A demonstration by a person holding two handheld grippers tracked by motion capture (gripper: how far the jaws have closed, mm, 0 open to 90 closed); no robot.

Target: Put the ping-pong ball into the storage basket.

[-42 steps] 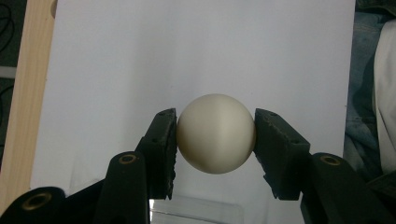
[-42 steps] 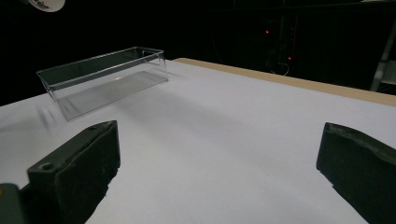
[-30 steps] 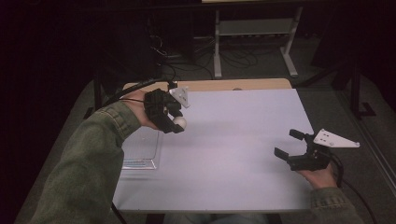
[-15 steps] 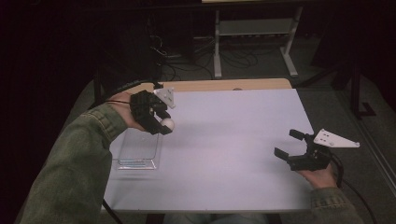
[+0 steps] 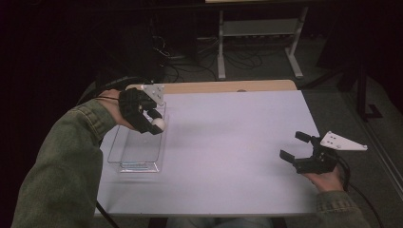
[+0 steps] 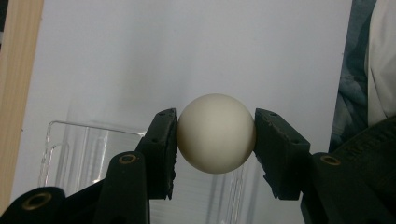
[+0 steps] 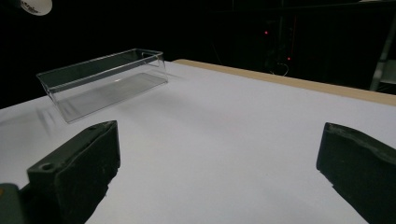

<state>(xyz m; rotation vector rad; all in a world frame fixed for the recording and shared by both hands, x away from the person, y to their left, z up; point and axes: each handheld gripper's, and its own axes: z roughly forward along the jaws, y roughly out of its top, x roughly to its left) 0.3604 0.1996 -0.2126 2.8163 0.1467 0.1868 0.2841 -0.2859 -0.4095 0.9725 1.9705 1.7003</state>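
The left gripper point(image 6: 215, 140) grasps a white ball point(image 6: 216, 133) between its fingers, the clear tray point(image 5: 138, 149) just below them, likely for dropping; the right gripper point(image 5: 300, 146) rests spread, empty

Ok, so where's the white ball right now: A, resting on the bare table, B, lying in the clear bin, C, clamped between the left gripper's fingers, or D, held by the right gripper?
C: in the left gripper view the white ball sits pinched between the left gripper's two fingers, above the clear bin, not in it.
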